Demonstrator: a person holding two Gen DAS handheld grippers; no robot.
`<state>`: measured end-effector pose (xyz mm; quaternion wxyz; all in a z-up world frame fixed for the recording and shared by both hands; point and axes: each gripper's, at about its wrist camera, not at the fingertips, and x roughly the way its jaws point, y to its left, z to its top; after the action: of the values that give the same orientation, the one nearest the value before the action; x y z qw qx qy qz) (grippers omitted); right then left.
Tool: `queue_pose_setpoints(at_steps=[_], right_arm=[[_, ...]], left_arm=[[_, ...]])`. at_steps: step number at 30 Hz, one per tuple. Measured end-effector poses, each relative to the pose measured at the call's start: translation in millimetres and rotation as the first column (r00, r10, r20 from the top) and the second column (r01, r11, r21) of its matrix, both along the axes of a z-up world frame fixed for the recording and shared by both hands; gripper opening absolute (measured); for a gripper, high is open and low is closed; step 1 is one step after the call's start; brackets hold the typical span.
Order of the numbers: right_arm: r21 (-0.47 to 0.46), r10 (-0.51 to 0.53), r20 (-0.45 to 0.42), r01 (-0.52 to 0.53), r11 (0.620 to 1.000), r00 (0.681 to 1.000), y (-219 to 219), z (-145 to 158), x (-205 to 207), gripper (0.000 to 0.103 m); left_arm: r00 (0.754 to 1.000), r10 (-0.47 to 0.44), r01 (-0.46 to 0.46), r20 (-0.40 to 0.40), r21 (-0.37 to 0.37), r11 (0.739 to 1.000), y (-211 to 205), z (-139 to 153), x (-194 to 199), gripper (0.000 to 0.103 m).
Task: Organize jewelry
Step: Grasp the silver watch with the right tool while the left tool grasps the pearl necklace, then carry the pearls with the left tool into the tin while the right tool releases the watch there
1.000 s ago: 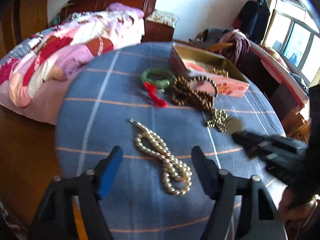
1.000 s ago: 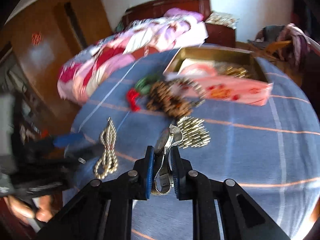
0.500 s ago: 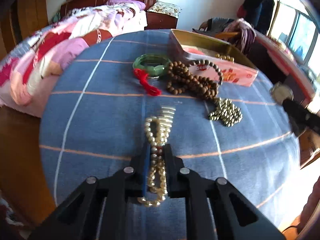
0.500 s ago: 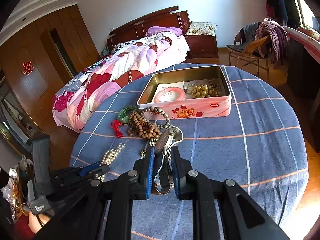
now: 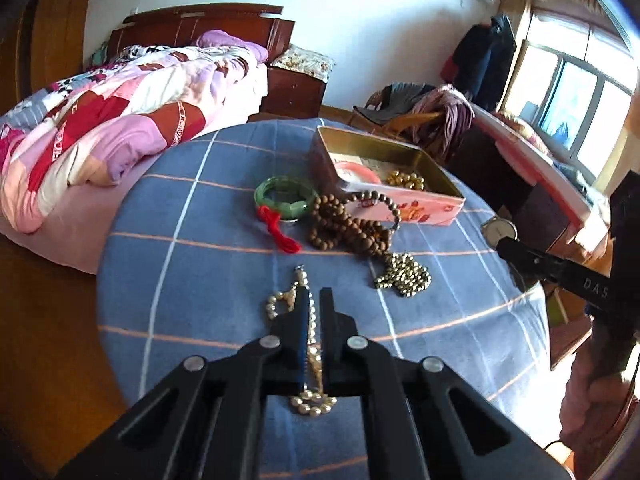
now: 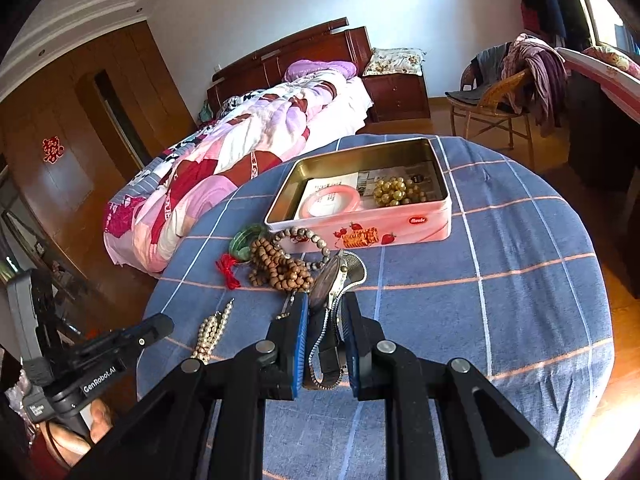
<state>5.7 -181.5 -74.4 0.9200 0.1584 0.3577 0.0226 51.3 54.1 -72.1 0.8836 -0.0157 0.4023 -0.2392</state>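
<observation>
A pale pearl bead necklace [image 5: 308, 344] is pinched between the closed fingers of the left gripper [image 5: 314, 300], above the blue checked tablecloth [image 5: 192, 280]. A silver metal-band wristwatch [image 6: 334, 280] is clamped in the right gripper [image 6: 325, 304], short of the open pink rectangular tin [image 6: 400, 228].

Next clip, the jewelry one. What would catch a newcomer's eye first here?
Probably the two loaded grippers: the left gripper is shut on a pale bead necklace, and the right gripper is shut on a metal-band wristwatch. Beyond them on the blue checked tablecloth stands an open pink tin holding a pink bangle and gold beads. Before the tin lie a green bangle and brown wooden beads.
</observation>
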Motion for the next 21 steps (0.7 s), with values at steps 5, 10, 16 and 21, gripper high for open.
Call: queue_pose_setpoints(at_steps=[5, 10, 16, 21], right_arm=[[0.009, 0.016, -0.017, -0.016, 1.0, 1.0, 3, -6, 3, 0.017], [0.019, 0.022, -0.023, -0.022, 1.0, 0.999, 3, -8, 4, 0.017], [0.024, 0.01, -0.02, -0.01, 1.0, 1.0, 1, -8, 2, 0.017], [0.029, 0.01, -0.021, -0.009, 1.0, 1.0, 0, -8, 2, 0.017]], left_arm=[[0.996, 0.064, -0.062, -0.061, 0.033, 0.998, 2, -16, 8, 0.089], [0.994, 0.027, -0.014, -0.106, 0.115, 0.993, -15, -32, 8, 0.04], [0.996, 0.034, -0.014, -0.084, 0.228, 0.974, -35, -46, 4, 0.034], [0.997, 0.013, 0.003, -0.072, 0.218, 0.976, -38, -48, 3, 0.015]])
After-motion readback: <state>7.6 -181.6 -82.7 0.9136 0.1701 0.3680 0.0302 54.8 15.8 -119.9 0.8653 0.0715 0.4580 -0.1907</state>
